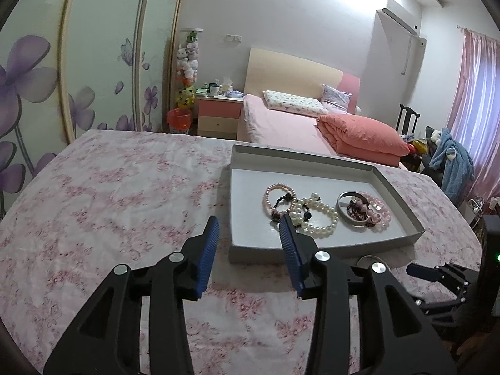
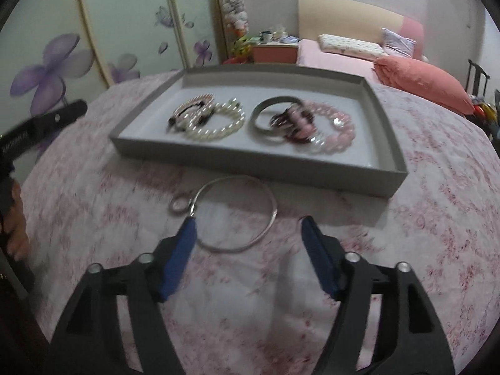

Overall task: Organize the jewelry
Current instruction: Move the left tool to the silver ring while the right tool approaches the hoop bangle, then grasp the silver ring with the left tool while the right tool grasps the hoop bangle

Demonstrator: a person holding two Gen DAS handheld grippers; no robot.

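I am holding my left tool (image 1: 248, 223) with its ribbed blue pads apart and empty over the near-left corner of the shallow grey cardboard tray (image 1: 247, 254). Glossy white pearl bracelets (image 1: 322, 215) and pink bead bracelets (image 1: 376, 211) are lying bunched inside, beside a smooth metal bangle (image 1: 343, 201). My right tool (image 2: 248, 223) is gaping empty over a thin silver hoop necklace (image 2: 265, 200), lying on the floral-clothed counter (image 2: 437, 218) just before the tray's near wall. Motion is blurring that view.

Readable text: none in either view.
Left gripper (image 2: 43, 122): a pale marking runs along its black side, too blurred to read.
Tray (image 2: 256, 159): plain grey, no label.
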